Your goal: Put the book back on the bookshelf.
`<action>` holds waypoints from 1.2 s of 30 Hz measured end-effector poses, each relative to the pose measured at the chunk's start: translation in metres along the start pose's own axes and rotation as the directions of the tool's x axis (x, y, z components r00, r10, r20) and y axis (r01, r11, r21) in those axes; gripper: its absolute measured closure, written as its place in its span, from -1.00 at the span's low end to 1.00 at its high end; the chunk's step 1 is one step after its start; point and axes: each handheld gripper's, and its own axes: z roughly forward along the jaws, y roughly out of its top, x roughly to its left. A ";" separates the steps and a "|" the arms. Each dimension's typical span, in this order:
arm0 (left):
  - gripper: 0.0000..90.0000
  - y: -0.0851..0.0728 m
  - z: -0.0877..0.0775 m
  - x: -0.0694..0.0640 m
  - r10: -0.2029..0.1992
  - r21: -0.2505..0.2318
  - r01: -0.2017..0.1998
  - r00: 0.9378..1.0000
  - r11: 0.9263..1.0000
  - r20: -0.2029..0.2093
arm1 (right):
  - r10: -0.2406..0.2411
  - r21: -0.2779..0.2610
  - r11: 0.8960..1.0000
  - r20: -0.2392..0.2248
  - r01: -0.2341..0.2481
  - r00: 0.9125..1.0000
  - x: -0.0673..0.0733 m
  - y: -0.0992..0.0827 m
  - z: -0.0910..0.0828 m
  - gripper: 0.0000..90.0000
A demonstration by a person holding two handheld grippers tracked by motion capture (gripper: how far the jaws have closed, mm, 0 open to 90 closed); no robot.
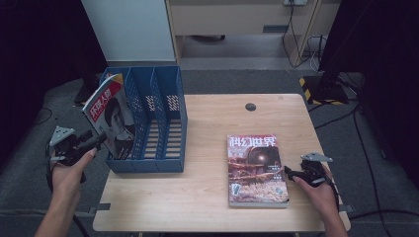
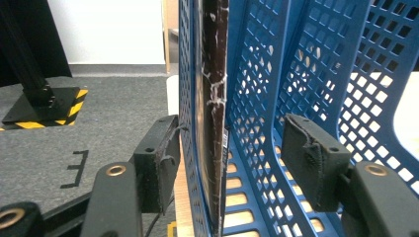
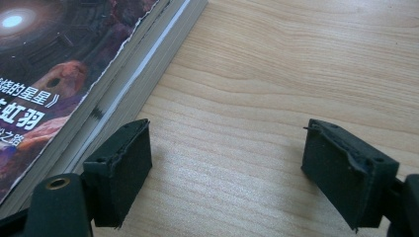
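Note:
A magazine (image 1: pixel 111 116) with a red and white cover stands tilted in the leftmost slot of the blue file rack (image 1: pixel 163 98). My left gripper (image 1: pixel 99 140) reaches at it from the left. In the left gripper view its jaws (image 2: pixel 237 158) stand open, straddling the rack's outer wall and the magazine's dark edge (image 2: pixel 215 98); the right pad (image 2: pixel 311 158) is clear of it. A thick science-fiction book (image 1: pixel 256 168) lies flat on the table. My right gripper (image 1: pixel 289 173) is open just beside its right edge (image 3: pixel 59 74), low over bare wood, nothing between the pads.
The wooden table (image 1: pixel 212 118) has free surface behind and right of the book. The rack's two other slots (image 2: pixel 306 74) hold nothing. Beyond the table lie grey floor, cables and a black stand with hazard tape (image 2: pixel 39 103).

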 end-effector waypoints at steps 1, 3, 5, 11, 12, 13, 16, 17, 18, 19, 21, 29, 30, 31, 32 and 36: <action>-0.12 -0.001 -0.001 -0.001 0.004 0.002 -0.004 1.000 1.000 0.003 | -0.001 0.000 1.000 0.000 0.001 1.000 0.000 0.000 0.000 -0.57; -0.12 -0.002 -0.002 -0.002 0.007 0.003 -0.007 1.000 1.000 0.008 | 0.000 0.000 1.000 0.000 0.000 1.000 0.000 0.000 0.000 -0.58; -0.12 -0.003 -0.003 -0.005 0.006 0.003 -0.006 1.000 1.000 0.019 | -0.002 0.003 1.000 -0.003 0.002 1.000 0.000 0.000 0.000 -0.58; -0.14 -0.005 -0.005 -0.018 0.040 0.012 -0.041 0.997 0.999 0.064 | 0.006 0.007 1.000 -0.007 -0.006 1.000 0.000 0.000 0.000 -0.61; -0.14 -0.005 -0.004 -0.021 0.051 0.015 -0.053 0.996 0.999 0.069 | 0.006 0.008 1.000 -0.006 -0.006 1.000 0.000 0.000 0.000 -0.62; -0.14 -0.004 -0.004 -0.023 0.065 0.018 -0.066 0.995 0.998 0.074 | 0.006 0.008 1.000 -0.007 -0.006 1.000 0.000 0.000 0.000 -0.62; -0.16 -0.004 -0.004 -0.030 0.094 0.033 -0.097 0.992 0.995 0.089 | 0.006 0.007 1.000 -0.006 -0.006 1.000 0.000 0.000 0.000 -0.63; -0.18 -0.004 -0.004 -0.032 0.100 0.035 -0.104 0.990 0.994 0.095 | 0.005 0.008 1.000 -0.007 -0.005 1.000 0.000 0.000 0.000 -0.63; -0.19 -0.004 -0.004 -0.034 0.106 0.041 -0.111 0.989 0.993 0.102 | 0.003 0.008 1.000 -0.007 -0.003 1.000 0.000 0.000 0.000 -0.63; -0.21 -0.004 -0.003 -0.036 0.112 0.048 -0.118 0.988 0.992 0.109 | 0.003 0.008 1.000 -0.008 -0.003 1.000 0.000 0.000 0.000 -0.63; -0.26 -0.004 -0.001 -0.041 0.123 0.072 -0.133 0.984 0.988 0.127 | 0.003 0.009 1.000 -0.008 -0.002 1.000 0.000 0.000 0.000 -0.63; -0.40 -0.004 0.003 -0.060 0.194 0.113 -0.216 0.965 0.970 0.174 | 0.002 0.009 1.000 -0.008 -0.002 1.000 0.000 0.000 0.000 -0.63; -0.40 -0.003 0.004 -0.062 0.197 0.115 -0.220 0.963 0.969 0.182 | 0.002 0.008 1.000 -0.008 -0.002 1.000 0.000 0.000 0.000 -0.63; -0.41 -0.003 0.004 -0.064 0.198 0.119 -0.223 0.962 0.968 0.190 | 0.003 0.008 1.000 -0.008 -0.003 1.000 0.000 0.000 0.000 -0.63; -0.42 -0.003 0.005 -0.066 0.202 0.123 -0.228 0.960 0.966 0.196 | 0.002 0.009 1.000 -0.008 -0.002 1.000 0.000 0.000 0.000 -0.63; -0.43 -0.001 0.011 -0.074 0.204 0.131 -0.235 0.955 0.963 0.213 | 0.002 0.009 1.000 -0.008 -0.002 1.000 0.000 0.000 0.000 -0.63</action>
